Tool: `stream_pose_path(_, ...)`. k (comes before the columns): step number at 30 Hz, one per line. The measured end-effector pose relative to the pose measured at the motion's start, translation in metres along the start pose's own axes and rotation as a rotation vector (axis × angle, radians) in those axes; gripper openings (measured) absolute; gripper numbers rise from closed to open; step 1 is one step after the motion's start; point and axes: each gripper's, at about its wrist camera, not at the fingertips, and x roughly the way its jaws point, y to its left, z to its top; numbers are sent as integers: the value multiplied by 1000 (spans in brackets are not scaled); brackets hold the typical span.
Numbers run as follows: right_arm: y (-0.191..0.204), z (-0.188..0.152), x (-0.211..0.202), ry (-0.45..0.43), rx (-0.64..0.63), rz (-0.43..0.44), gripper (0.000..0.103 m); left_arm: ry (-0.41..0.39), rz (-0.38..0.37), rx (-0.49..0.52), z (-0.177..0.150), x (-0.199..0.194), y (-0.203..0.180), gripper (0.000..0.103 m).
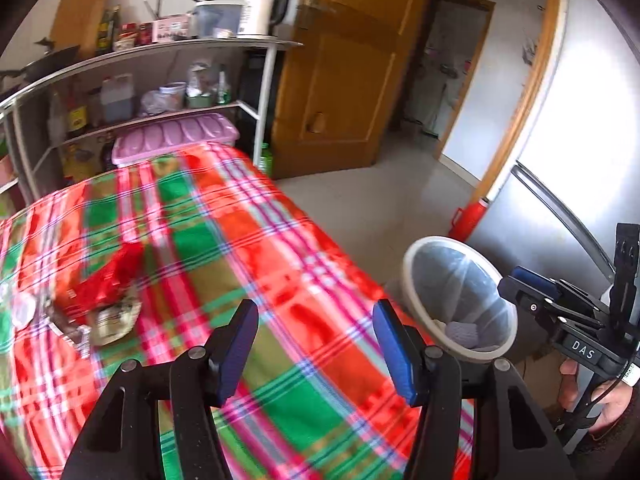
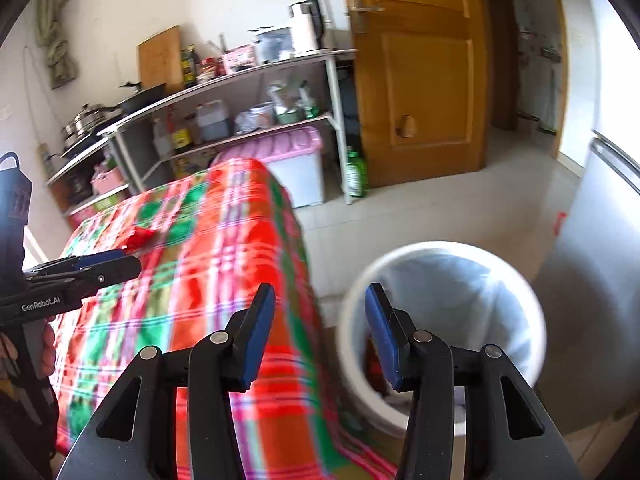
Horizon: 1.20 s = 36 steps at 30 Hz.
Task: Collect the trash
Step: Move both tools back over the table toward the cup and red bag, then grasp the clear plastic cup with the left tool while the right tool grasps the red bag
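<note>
We held both grippers above the bench draped in a red, green and pink plaid cloth [image 1: 224, 216], with the white round plastic waste bin lined with a clear bag [image 1: 416, 264] standing on the pale floor just beside the bench's corner. Our left gripper [image 1: 316, 356] hung over the cloth, its blue-padded fingers [image 1: 236, 356] spread apart with nothing between them. Our right gripper [image 2: 320, 336] sat over the bench's edge nearest the bin, its fingers [image 2: 384, 340] likewise parted and empty. The trash lay on the bench, well apart from the bin: a crumpled red plastic wrapper [image 1: 108, 276] touching a crushed pale wrapper [image 1: 116, 320], with clear plastic scraps [image 1: 24, 308] just beside them. Inside the bin we saw pale crumpled waste [image 1: 464, 334] at the bottom. Beyond the bench stood a grey metal shelf rack [image 1: 160, 56] and a brown wooden door [image 1: 344, 80].
</note>
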Motion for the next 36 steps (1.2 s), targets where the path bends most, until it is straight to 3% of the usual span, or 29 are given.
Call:
stream_pose_path(14, 99, 16, 54, 54, -107, 134, 49, -72, 176, -200, -19, -55, 132, 60)
stream_pose_path(29, 188, 37, 119, 148, -161, 265, 49, -86, 303, -298, -29, -75, 219, 61)
stream_pose_path(36, 214, 49, 156, 199, -134, 303, 49, -78, 323, -316, -27, -68, 252, 65)
